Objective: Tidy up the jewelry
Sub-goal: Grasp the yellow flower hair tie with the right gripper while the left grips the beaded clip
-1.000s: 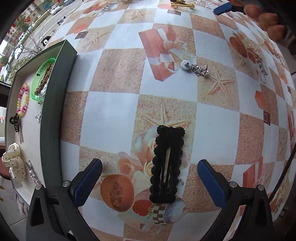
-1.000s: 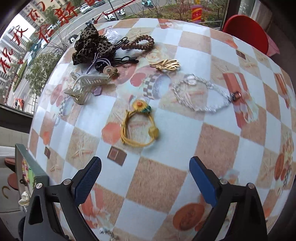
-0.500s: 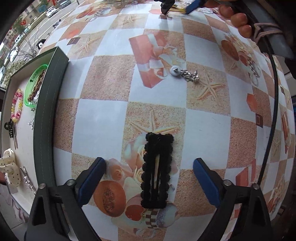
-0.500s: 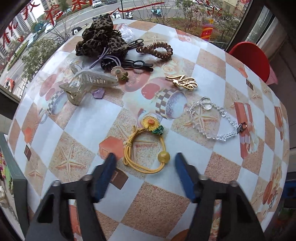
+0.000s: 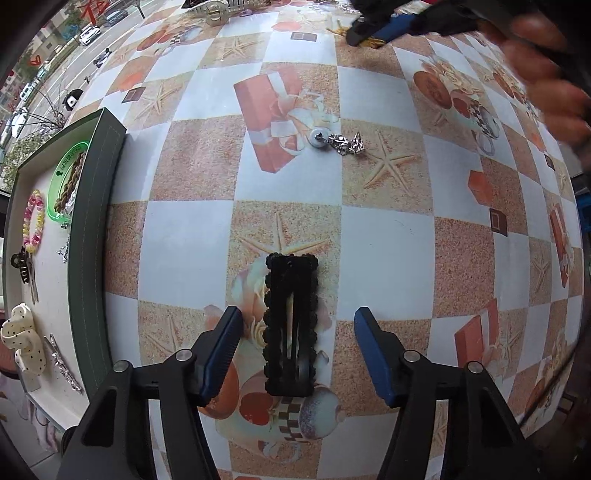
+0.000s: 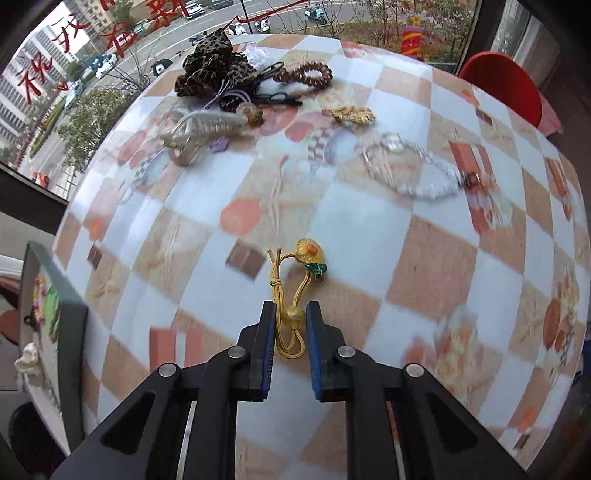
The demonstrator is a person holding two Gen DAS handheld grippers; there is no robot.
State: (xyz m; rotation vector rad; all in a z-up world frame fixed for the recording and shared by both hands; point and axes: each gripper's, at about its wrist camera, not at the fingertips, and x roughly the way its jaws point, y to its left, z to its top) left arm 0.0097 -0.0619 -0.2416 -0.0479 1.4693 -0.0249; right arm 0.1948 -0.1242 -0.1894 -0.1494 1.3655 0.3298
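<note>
A black beaded hair clip (image 5: 291,325) lies flat on the patterned tablecloth, between the fingers of my left gripper (image 5: 297,325), which is open and not touching it. My right gripper (image 6: 290,317) is shut on a yellow cord hair tie (image 6: 291,295) with a flower charm, gripping it at its gold bead, held just over the table. The right gripper also shows at the far top of the left wrist view (image 5: 373,29). A green-rimmed tray (image 5: 92,229) at the left holds a green bangle, a bead bracelet and several clips.
A silver pendant with chain (image 5: 338,140) lies mid-table. At the far side are a leopard scrunchie (image 6: 210,70), a clear claw clip (image 6: 199,133), a brown coil tie (image 6: 306,74), a gold leaf clip (image 6: 351,114) and a crystal bracelet (image 6: 413,170). The tray (image 6: 55,280) is at left.
My right gripper closed onto the yellow hair tie and drew it back toward me. My left gripper narrowed around the black clip and moved forward over it.
</note>
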